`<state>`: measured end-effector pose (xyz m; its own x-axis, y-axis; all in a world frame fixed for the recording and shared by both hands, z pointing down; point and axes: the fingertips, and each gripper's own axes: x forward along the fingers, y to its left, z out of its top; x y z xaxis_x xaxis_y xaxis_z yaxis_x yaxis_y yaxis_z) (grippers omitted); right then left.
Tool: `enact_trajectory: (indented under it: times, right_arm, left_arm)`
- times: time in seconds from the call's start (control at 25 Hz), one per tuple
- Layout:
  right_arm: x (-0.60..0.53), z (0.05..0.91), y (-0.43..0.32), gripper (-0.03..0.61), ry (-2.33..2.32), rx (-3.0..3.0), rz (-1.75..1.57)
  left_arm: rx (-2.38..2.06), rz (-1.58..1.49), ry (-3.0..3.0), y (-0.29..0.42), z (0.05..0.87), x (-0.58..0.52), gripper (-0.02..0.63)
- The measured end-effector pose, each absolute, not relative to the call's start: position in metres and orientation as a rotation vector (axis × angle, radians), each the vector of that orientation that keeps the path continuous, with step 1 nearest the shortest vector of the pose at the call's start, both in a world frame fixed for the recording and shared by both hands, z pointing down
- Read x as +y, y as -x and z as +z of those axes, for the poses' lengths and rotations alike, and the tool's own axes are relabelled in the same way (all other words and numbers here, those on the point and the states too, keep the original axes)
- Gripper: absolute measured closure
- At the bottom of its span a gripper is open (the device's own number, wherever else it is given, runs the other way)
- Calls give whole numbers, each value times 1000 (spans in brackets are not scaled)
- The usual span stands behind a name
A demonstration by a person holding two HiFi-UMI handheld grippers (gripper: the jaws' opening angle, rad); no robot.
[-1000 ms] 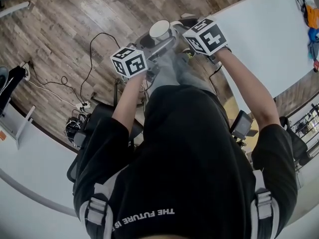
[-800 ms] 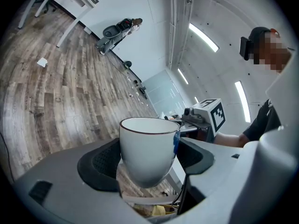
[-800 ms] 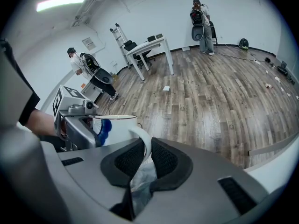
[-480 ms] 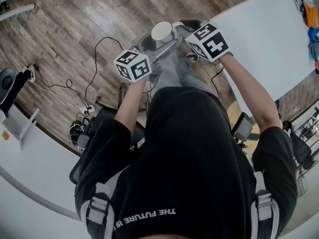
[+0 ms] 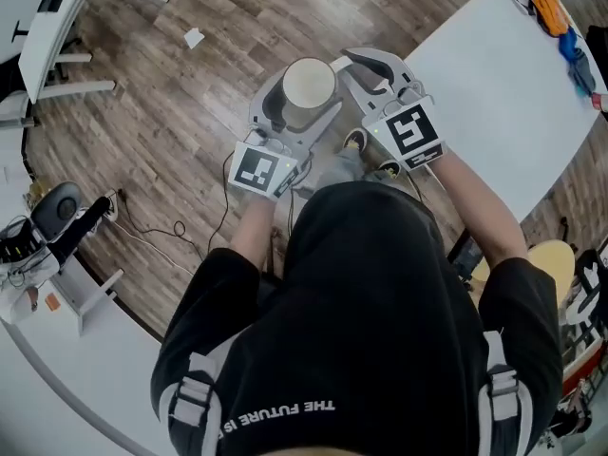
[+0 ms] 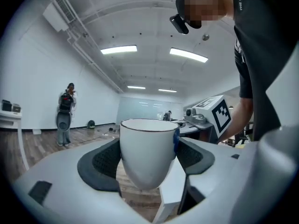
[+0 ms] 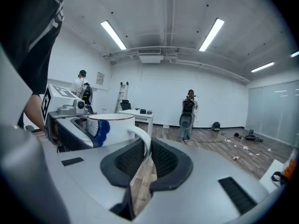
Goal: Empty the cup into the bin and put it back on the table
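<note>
A white cup (image 5: 309, 85) with a blue mark on its side is held upright in the air over the wooden floor, just left of the white table (image 5: 494, 93). My left gripper (image 5: 300, 108) is shut on the cup's body (image 6: 148, 150), which sits between its dark pads (image 6: 100, 160). My right gripper (image 5: 348, 62) is shut on the cup's handle (image 7: 141, 136), pinched thin between its pads (image 7: 166, 160). From above, the cup's inside looks plain and pale. No bin shows in any view.
Orange and blue items (image 5: 560, 22) lie at the table's far corner. Cables (image 5: 180, 231) trail on the floor at the left, near a white desk (image 5: 57, 27). A person (image 6: 64, 113) stands far off in the room.
The cup and both grippers have come up closer to the head camera and nearer the table's edge. Both grippers keep their hold, and the cup stays upright.
</note>
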<state>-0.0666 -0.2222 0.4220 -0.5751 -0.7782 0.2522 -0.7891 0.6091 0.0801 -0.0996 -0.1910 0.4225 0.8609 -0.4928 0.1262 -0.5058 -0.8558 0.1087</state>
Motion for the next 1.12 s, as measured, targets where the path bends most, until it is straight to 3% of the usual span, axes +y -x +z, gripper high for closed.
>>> enact_trajectory:
  times: [0.28,0.68,0.88,1.12]
  right_arm:
    - [-158,383,-81,523,-1736,-2269,39]
    - [32,369,-280,525,-2287,-1756,119]
    - [75,407,-320,525,-2377,-1656,236]
    - [98,525,-344,525,-2381,-1569,486]
  left_arm:
    - [-166,141,-3064,-39,386,-146,249]
    - [663,118,-3089,-237,372,25,249]
    - [790,201,-3044,-277,409,64,249]
    - [873,429,-3008,-301,520,87,249]
